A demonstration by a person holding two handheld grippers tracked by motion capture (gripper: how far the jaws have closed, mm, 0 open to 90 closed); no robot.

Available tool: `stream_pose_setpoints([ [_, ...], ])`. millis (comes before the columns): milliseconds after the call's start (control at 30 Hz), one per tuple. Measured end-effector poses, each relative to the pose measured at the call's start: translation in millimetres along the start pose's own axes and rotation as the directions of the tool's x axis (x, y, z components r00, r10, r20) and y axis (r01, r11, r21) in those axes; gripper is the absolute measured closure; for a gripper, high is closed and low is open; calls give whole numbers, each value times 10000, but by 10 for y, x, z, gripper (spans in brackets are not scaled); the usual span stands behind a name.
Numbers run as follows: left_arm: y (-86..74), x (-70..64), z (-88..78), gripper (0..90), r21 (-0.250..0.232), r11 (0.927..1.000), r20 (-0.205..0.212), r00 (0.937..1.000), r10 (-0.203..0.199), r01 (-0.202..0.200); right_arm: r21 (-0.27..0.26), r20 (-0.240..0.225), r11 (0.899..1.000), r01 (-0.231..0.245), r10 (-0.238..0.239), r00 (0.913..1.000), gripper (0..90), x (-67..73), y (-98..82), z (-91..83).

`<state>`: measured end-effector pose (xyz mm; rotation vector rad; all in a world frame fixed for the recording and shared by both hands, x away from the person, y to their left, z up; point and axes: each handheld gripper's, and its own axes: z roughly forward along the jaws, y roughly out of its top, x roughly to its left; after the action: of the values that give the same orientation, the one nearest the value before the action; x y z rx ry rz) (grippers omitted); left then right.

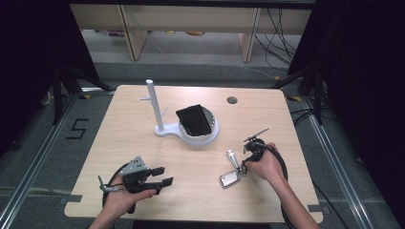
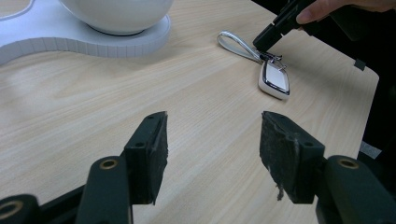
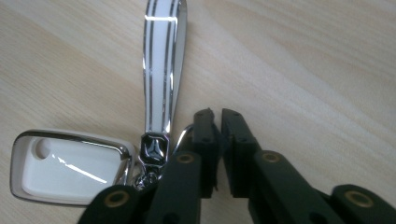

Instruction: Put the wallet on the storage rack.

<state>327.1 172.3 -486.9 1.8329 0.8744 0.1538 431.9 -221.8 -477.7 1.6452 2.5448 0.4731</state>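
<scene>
While bowl (image 1: pixel 213 130) holds black wallet (image 1: pixel 195 119), L claw (image 1: pixel 165 175) released, R claw (image 3: pixel 217 115) barely ajar by key fob (image 3: pixel 65 169).

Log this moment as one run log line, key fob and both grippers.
key fob: flat on table, strap extended | right gripper: nearly shut at key ring | left gripper: open, holding nothing

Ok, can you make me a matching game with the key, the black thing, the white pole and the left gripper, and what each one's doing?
Things:
1. key fob
2. black pouch
3. white pole
4. left gripper

States:
A. standing upright
B. jaws wide apart, holding nothing
C. lying flat on the table
D. resting in the white bowl

Pairs: 1-C, 2-D, 3-A, 4-B
</scene>
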Motion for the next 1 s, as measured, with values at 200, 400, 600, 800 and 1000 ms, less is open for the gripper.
stream_pose_setpoints([
  [200, -9, 11, -6, 414, 0, 10000, 21, 10000, -34, 34, 20, -31, 9986, -530, 530, 9986, 785, -5, 10, -56],
  [400, -10, 4, -9, 414, -54, 9999, 16, 9999, -121, 121, 516, -184, 9894, -1359, 1370, 9904, 794, -37, 30, -94],
  [600, -9, 9, -8, 414, -2, 10000, 43, 10000, -58, 58, 556, -171, 9794, -1941, 1953, 9806, 786, -57, 32, -59],
  [800, -1, 3, -7, 413, -41, 10000, 9, 10000, -75, 76, 699, -385, 9793, -1902, 1931, 9804, 778, -80, 29, -14],
  [1000, 1, 3, -3, 413, -1, 10000, 7, 10000, -7, 7, 851, -108, 9775, -1929, 1945, 9808, 809, -44, 30, -1],
])
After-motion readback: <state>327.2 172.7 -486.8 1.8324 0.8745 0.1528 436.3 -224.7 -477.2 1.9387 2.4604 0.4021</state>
